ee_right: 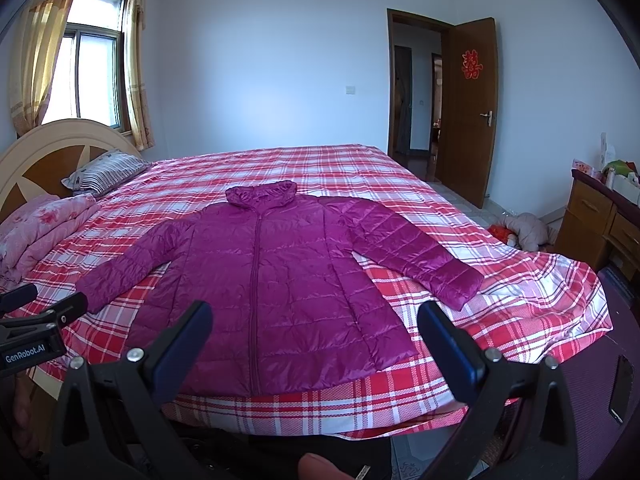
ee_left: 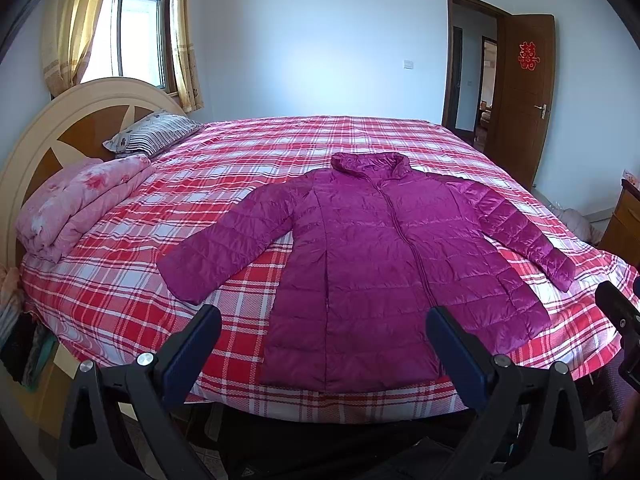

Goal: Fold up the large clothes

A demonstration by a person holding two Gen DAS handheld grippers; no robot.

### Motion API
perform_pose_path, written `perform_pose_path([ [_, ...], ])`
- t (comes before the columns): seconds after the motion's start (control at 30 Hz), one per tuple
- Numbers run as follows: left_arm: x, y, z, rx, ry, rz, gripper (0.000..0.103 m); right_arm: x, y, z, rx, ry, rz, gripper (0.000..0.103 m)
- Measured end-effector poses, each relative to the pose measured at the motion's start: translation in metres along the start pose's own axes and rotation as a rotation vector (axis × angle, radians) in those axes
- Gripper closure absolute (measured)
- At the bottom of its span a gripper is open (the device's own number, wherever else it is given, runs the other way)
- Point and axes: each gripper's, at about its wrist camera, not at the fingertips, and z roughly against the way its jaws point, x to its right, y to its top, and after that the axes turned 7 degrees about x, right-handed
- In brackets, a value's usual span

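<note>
Nearest the lens in each view: the gripper's own two dark fingers. Left gripper [ee_left: 324,324] spread wide, nothing between the jaws. Right gripper [ee_right: 316,320] same, wide apart and empty. Both hang just off the near bed edge, w/ the jacket hem between the fingertips in view but not touched.

Purple puffer jacket [ee_left: 372,264] lies flat, front up, zipped, collar toward the far side, hem at the near edge of the plaid bedsheet [ee_left: 248,160]. Both sleeves are splayed out and down, clear of the body.

Step in hand, I'd judge: nothing folded yet, first grab is pending. To do it well: take a sleeve near the cuff, pinch thru both layers since the shiny quilted shell prob slips, and lay it across the chest w/o dragging the body off square. Keep the hem parallel to the bed edge.

Outward: folded pink quilt [ee_left: 80,204] and striped pillow [ee_left: 154,132] by the headboard, well apart from the jacket.

View diffs: right wrist view shows a wooden dresser [ee_right: 600,220] w/ clutter and a pinkish bundle on the floor [ee_right: 524,230]; left view only clips the dresser at its edge.
</note>
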Motion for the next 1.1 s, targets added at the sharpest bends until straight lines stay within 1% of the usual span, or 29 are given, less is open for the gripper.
perform_pose_path([
  [0.53,-0.003,0.002,-0.002,-0.006,-0.002,0.007,0.001,-0.001,-0.001,0.000,0.007,0.010,-0.007,0.000],
  [0.93,-0.004,-0.001,-0.011,-0.038,-0.017,0.012,0.001,0.001,-0.001,-0.004,-0.009,0.021,-0.018,0.000],
  [1.1,-0.003,0.000,-0.017,-0.031,-0.030,-0.013,0.001,0.007,-0.003,-0.005,0.003,0.041,-0.038,0.000],
])
